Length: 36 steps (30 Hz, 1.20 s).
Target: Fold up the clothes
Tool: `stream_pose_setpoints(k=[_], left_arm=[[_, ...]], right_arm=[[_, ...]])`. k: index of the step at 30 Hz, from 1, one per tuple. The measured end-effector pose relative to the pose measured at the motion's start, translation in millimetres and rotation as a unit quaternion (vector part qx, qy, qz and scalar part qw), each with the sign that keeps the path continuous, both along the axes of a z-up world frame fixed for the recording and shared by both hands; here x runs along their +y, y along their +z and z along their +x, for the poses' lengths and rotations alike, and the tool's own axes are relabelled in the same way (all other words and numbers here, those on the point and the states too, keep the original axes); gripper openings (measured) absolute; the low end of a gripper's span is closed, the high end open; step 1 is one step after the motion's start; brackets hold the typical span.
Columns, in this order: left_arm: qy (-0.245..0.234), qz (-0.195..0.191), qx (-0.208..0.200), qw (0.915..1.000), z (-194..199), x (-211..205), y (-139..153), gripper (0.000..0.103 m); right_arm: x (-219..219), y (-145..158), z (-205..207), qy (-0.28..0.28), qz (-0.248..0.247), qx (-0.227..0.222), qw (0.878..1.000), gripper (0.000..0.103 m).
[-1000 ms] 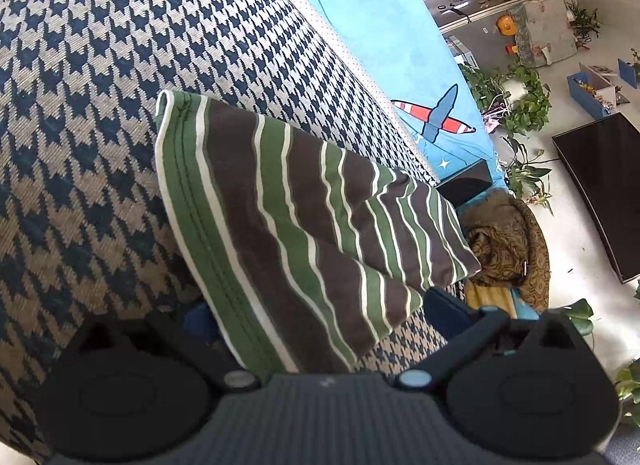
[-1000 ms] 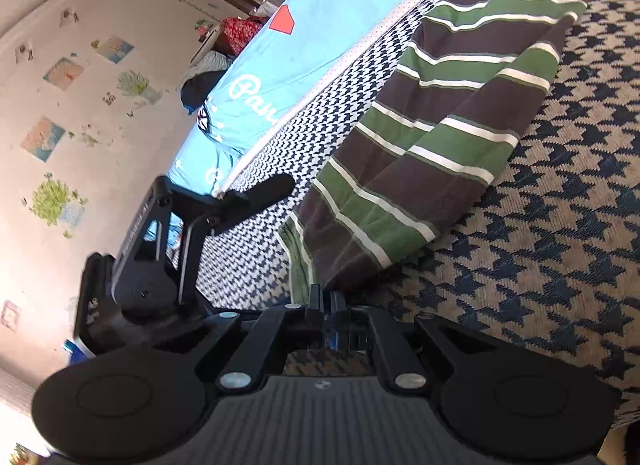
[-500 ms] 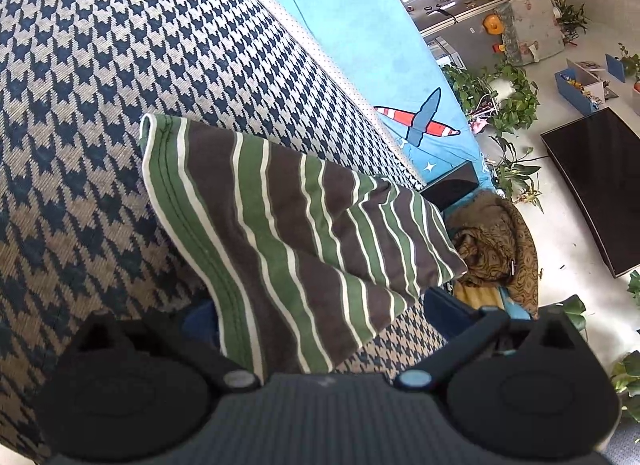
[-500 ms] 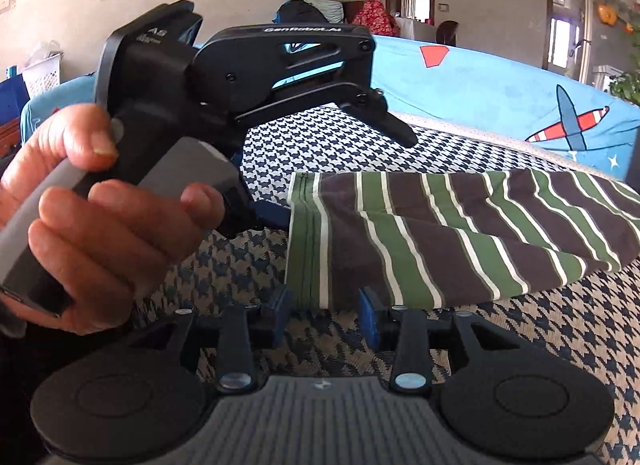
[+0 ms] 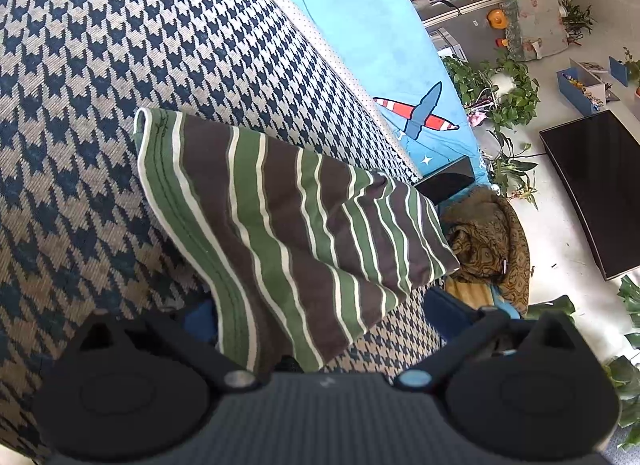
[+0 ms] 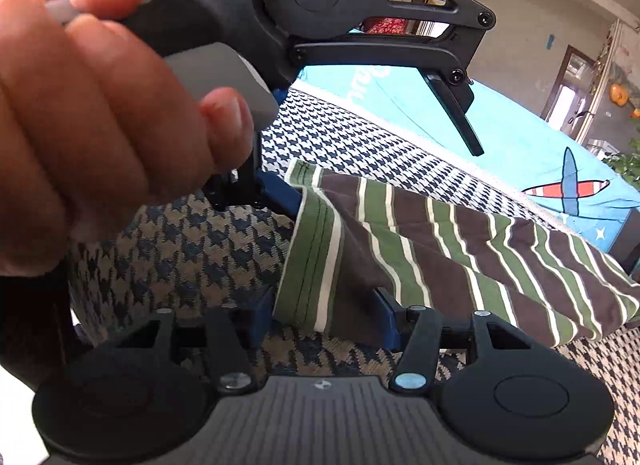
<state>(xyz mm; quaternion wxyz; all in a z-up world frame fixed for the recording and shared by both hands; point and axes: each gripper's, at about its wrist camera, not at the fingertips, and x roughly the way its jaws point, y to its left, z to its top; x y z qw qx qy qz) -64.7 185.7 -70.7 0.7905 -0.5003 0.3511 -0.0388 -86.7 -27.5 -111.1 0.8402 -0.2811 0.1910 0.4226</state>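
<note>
Folded striped garment (image 5: 280, 233), green and brown with thin white lines, lying as a long band on the houndstooth cover (image 5: 120, 45), near end lifted a little off the cloth beneath, far end reaching toward the blue aeroplane blanket (image 5: 360, 45).

At the hemmed near end: right gripper (image 6: 324, 317), jaws about half open and just been opening, hem between the pads but no longer pinched. At the neighbouring corner: left gripper (image 5: 320, 311), held in a hand (image 6: 80, 125), jaws spread wide, lower finger against the corner of the hem, upper finger well above it, nothing clamped.

Probably a release after a fold, with the next grasp to be set up. To do it well:
- Draw the right jaws straight back off the hem, without dragging the layers askew.
- Check that the edges lie flush; nudge the corner square if not.
- For a further fold, pinch all layers together at both near corners, not only the top one.
- Lift low and level, carry toward the far end, lay down edge on edge.
- Keep the tension even, so no crease sets in.
</note>
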Motion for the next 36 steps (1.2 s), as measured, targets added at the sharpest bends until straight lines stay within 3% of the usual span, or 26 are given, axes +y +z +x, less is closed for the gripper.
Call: stream_pose_setpoints(k=[2, 4, 7, 14, 19, 21, 25, 27, 30, 32, 34, 36], left_arm=[[0.001, 0.004, 0.002, 1.0, 1, 1, 0, 0.103], [0.007, 0.018, 0.009, 0.9998, 0, 2, 0, 0.103], [0.022, 0.038, 0.025, 0.9987, 0, 7, -3, 0.103], [0.049, 0.037, 0.043, 0.9972, 14, 17, -13, 0.103], [0.043, 0.065, 0.042, 0.9961, 33, 15, -11, 0.098], [0.036, 0.078, 0.046, 0.9952, 40, 14, -11, 0.078], [0.041, 0.101, 0.055, 0.9925, 49, 14, -12, 0.049], [0.046, 0.106, 0.059, 0.9916, 50, 16, -13, 0.038], [0.044, 0.109, 0.063, 0.9911, 52, 16, -12, 0.037], [0.04, 0.114, 0.067, 0.9904, 53, 15, -11, 0.037], [0.038, 0.115, 0.071, 0.9901, 54, 15, -10, 0.037], [0.039, 0.11, 0.075, 0.9904, 55, 16, -9, 0.037]], right_arm=[[1, 0, 2, -0.008, 0.004, 0.0, 1.0, 0.044], [1, 2, 2, -0.016, 0.01, -0.006, 1.0, 0.017], [-6, 12, 8, -0.042, 0.037, 0.002, 0.998, 0.007], [-27, 31, 31, -0.083, 0.116, 0.105, 0.984, 0.007], [-38, 43, 30, -0.09, 0.145, 0.146, 0.975, 0.007], [-40, 45, 29, -0.092, 0.154, 0.165, 0.97, 0.007], [-45, 46, 35, -0.11, 0.173, 0.196, 0.959, 0.005], [-46, 46, 41, -0.111, 0.167, 0.188, 0.961, 0.005], [-43, 46, 35, -0.097, 0.143, 0.158, 0.972, 0.008], [-39, 44, 32, -0.076, 0.126, 0.155, 0.977, 0.017], [-36, 41, 30, -0.055, 0.111, 0.148, 0.981, 0.033], [-34, 40, 24, -0.036, 0.1, 0.134, 0.985, 0.039]])
